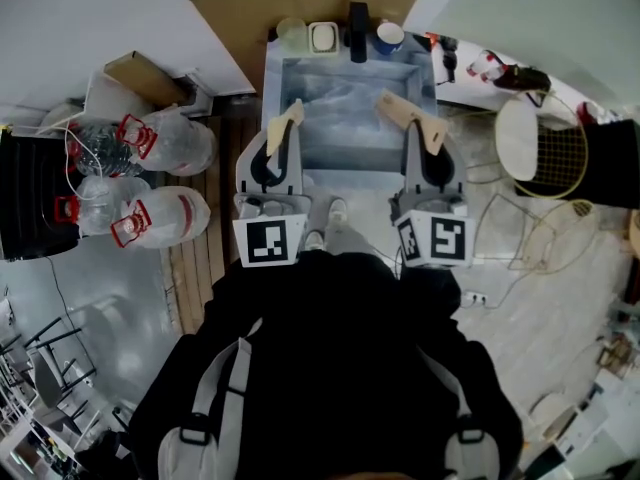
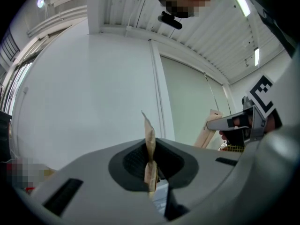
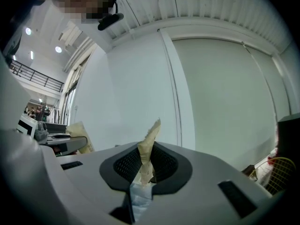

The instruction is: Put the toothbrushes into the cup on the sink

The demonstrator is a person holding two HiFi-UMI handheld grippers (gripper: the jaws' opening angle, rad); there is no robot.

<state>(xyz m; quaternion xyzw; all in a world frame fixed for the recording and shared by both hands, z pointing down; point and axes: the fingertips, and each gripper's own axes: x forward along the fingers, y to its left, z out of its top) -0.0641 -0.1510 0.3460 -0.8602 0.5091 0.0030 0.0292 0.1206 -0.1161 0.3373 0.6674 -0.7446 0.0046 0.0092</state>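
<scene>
Hovering over the sink (image 1: 345, 98) at frame centre, the left gripper (image 1: 272, 163) had its jaws clamped on a paper-wrapped toothbrush (image 1: 283, 126). The right gripper (image 1: 432, 163) clamped a second wrapped toothbrush (image 1: 410, 116). The blue cup (image 1: 389, 36) stood on the sink's rim, upper centre.

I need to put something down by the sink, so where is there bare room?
The sink basin looks bare inside its rim. The back ledge is crowded: clear cup, soap dish, black tap and blue cup in a row. Left of the sink, wooden slats lie partly free beside the water jugs.
</scene>
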